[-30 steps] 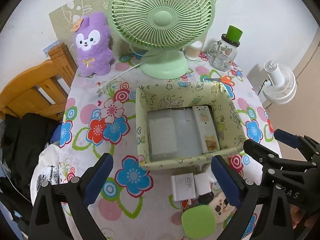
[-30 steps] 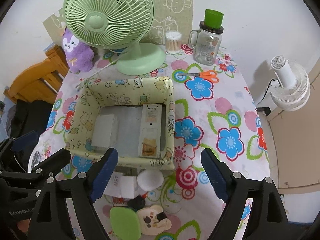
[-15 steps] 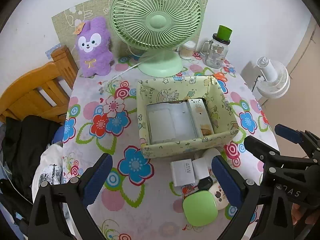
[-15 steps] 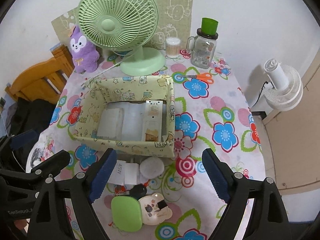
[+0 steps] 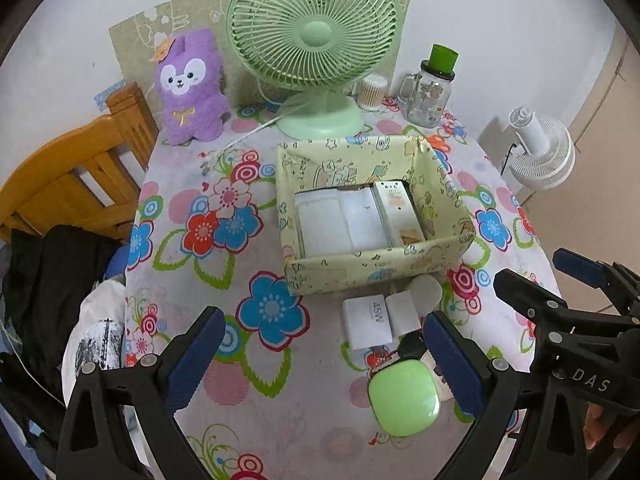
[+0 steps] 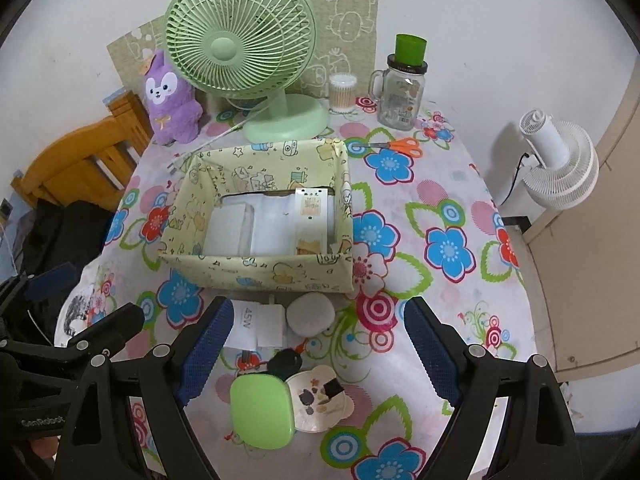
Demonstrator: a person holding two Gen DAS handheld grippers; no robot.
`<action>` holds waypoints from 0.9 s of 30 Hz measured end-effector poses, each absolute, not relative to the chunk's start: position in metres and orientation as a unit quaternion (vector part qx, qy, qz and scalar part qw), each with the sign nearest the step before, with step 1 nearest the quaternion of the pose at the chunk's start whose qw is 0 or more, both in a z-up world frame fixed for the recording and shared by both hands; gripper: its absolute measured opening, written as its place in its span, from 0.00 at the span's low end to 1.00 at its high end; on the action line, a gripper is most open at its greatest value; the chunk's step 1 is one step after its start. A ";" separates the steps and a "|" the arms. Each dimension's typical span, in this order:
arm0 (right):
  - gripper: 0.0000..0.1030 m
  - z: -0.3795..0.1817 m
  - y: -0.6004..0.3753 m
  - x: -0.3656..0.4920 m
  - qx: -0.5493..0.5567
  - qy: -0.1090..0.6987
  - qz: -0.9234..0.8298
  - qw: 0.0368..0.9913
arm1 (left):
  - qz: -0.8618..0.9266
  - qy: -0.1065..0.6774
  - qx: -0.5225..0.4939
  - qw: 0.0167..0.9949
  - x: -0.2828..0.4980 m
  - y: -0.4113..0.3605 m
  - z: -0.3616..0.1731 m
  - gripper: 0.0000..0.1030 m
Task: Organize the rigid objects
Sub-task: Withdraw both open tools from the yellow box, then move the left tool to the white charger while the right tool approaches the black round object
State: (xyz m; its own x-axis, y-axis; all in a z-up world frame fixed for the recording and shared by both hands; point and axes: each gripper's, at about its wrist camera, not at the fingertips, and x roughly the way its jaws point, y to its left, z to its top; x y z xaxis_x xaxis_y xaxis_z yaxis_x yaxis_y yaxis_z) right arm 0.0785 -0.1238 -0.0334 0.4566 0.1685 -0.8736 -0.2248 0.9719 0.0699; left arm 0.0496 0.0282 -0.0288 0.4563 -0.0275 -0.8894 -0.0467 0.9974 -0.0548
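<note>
A yellow patterned box (image 5: 372, 268) (image 6: 256, 266) sits mid-table and holds white flat items and a remote control (image 5: 398, 212) (image 6: 312, 216). In front of it lie a white 45W charger (image 5: 366, 322) (image 6: 246, 322), a white round case (image 6: 311, 314), a black key fob (image 6: 285, 362), a green rounded case (image 5: 404, 398) (image 6: 262, 410) and a bear-shaped case (image 6: 322, 398). My left gripper (image 5: 320, 356) is open and empty, above the table left of these items. My right gripper (image 6: 316, 348) is open and empty, over them.
A green desk fan (image 5: 316, 36), purple plush toy (image 5: 190, 88), glass jar with green lid (image 6: 404, 84), cotton swab tub (image 6: 342, 92) and orange scissors (image 6: 396, 145) stand at the back. A wooden chair (image 5: 76, 176) is at left, a white fan (image 6: 560, 164) at right.
Both grippers have pulled back and up from the box, so more of the table and the items in front of the box show. Nothing was grasped.
</note>
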 end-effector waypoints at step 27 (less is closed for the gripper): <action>0.86 -0.113 -0.149 0.084 -0.044 0.555 0.137 0.820 | 0.039 0.571 -0.050 0.818 0.051 0.003 -0.101 0.97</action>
